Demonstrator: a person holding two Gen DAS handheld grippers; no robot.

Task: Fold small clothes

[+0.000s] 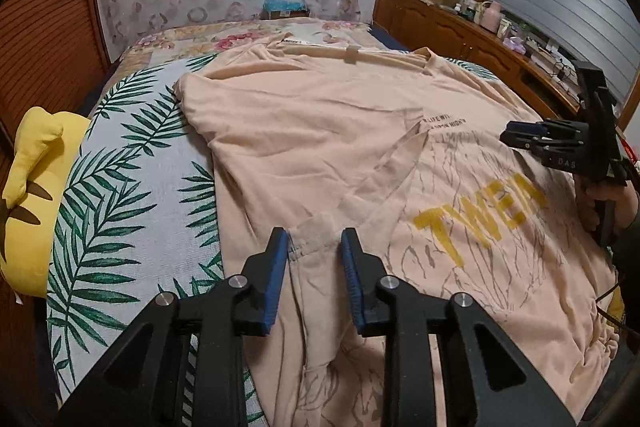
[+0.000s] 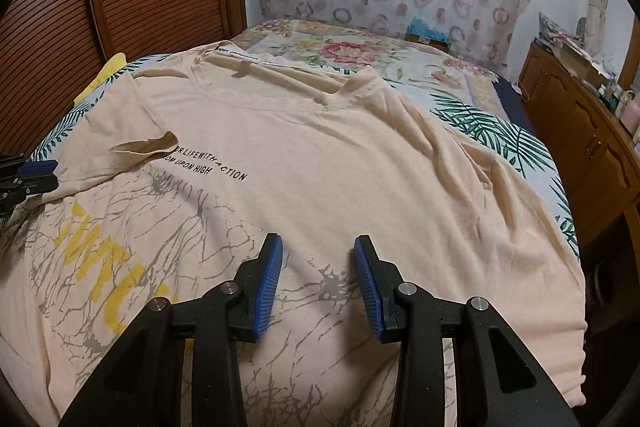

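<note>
Lying spread front-up across the bed (image 1: 132, 163) with its white, green palm-leaf cover is the peach cotton T-shirt with yellow lettering and grey crackle print (image 2: 320, 155), neckline toward the far floral end, hem toward the cameras. Its left sleeve (image 1: 384, 163) is already turned in over the chest, partly covering the small black lines of text.

The left claw (image 1: 314, 251) stands open just over the folded left edge, a seamed strip of cloth showing between its blue pads; whether the pads touch that cloth I cannot tell. The right claw (image 2: 318, 259) is also open, holding nothing, poised above the lower printed front (in the left view it shows side-on over the shirt's right part).

The shirt looks thin, light and limp: it should drape, wrinkle and slide on the cover, and a single-layer pinch would likely drag the rest unevenly. Best holds are probably the thicker stitched parts, the sleeve hem, shoulder seam or bottom hem, pinching both layers together. A soft yellow plush toy (image 1: 36, 195) sits at the bed's left edge, well apart
</note>
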